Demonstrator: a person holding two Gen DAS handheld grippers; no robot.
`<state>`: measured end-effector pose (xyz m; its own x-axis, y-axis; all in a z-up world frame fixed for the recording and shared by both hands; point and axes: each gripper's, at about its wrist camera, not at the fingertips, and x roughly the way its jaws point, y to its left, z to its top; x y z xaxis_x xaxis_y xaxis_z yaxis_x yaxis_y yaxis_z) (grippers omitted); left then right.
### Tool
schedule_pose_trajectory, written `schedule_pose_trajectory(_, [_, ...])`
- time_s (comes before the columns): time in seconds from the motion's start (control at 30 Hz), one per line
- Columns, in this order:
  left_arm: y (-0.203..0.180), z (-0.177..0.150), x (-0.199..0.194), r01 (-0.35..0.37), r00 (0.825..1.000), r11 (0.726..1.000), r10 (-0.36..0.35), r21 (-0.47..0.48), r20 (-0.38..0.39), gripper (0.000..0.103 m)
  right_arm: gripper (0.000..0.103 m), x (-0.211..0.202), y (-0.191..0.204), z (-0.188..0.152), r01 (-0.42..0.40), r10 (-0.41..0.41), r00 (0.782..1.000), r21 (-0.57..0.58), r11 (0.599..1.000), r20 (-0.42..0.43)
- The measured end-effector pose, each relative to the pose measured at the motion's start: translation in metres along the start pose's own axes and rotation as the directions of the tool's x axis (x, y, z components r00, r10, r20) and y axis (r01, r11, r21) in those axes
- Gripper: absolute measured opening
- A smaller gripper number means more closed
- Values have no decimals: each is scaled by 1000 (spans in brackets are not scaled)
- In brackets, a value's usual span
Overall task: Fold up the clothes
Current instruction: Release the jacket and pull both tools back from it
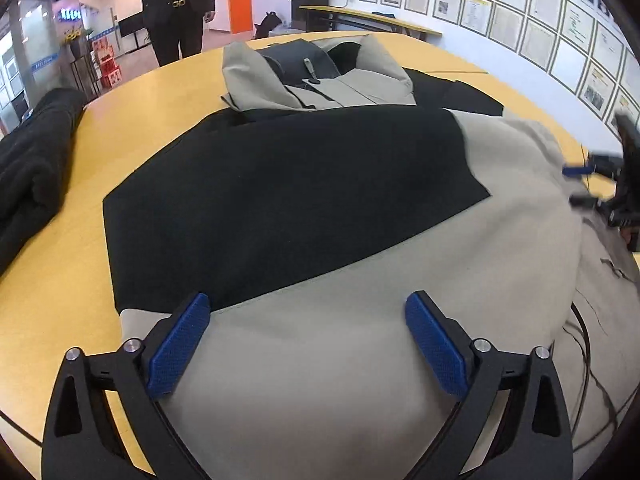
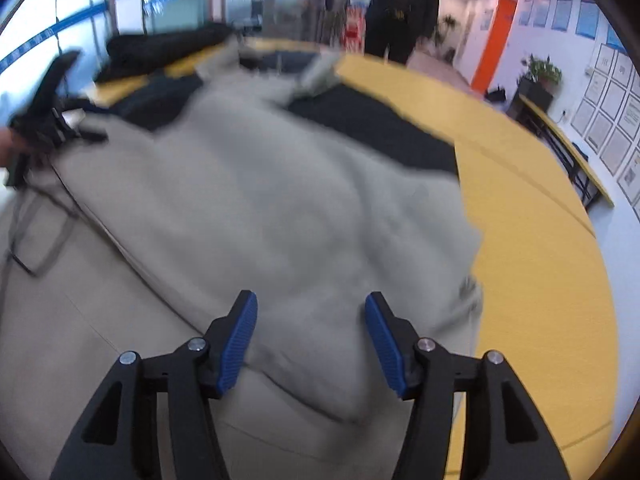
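A beige and black jacket (image 1: 320,208) lies spread on the yellow table (image 1: 120,120), its collar and zipper at the far end. My left gripper (image 1: 308,320) is open and empty, just above the beige lower part. My right gripper (image 2: 310,320) is open and empty over the beige cloth (image 2: 260,200); that view is blurred. The right gripper also shows at the right edge of the left wrist view (image 1: 580,184). The left gripper shows at the left edge of the right wrist view (image 2: 84,124), blurred.
A dark folded garment (image 1: 36,172) lies at the table's left side. A person in black (image 1: 172,4) stands beyond the far edge. A long bench (image 1: 368,20) and a plant stand by the wall of framed papers. Bare table (image 2: 532,240) lies right of the jacket.
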<state>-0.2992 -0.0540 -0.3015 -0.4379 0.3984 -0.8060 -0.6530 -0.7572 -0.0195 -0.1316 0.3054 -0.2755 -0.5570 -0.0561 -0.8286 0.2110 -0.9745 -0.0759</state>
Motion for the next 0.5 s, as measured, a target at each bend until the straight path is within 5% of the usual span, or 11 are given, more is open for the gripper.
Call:
schedule_pose_trajectory(0.13, [1, 2, -9, -4, 1000, 1000, 4, -13, -16, 97, 83, -5, -33, -11, -15, 17, 1000, 174, 985, -9])
schedule_pose_trajectory(0.2, [7, 1, -33, 13, 1000, 998, -13, -68, 0, 91, 79, -23, -44, -6, -36, 37, 999, 230, 973, -1])
schedule_pose_trajectory(0.3, [25, -18, -128, 25, 994, 986, -7, -164, 108, 90, 70, -69, -61, 4, -78, 63, 996, 277, 958, 64])
schedule_pose_trajectory(0.4, [34, -45, -252, -20, 981, 965, 69, -260, 180, 93, 70, -160, -87, 3, -201, 140, 967, 298, 933, 213])
schedule_pose_trajectory(0.5, [28, -78, -367, -104, 970, 939, 168, -327, 177, 103, 75, -258, -108, -13, -175, 95, 956, 279, 944, 277])
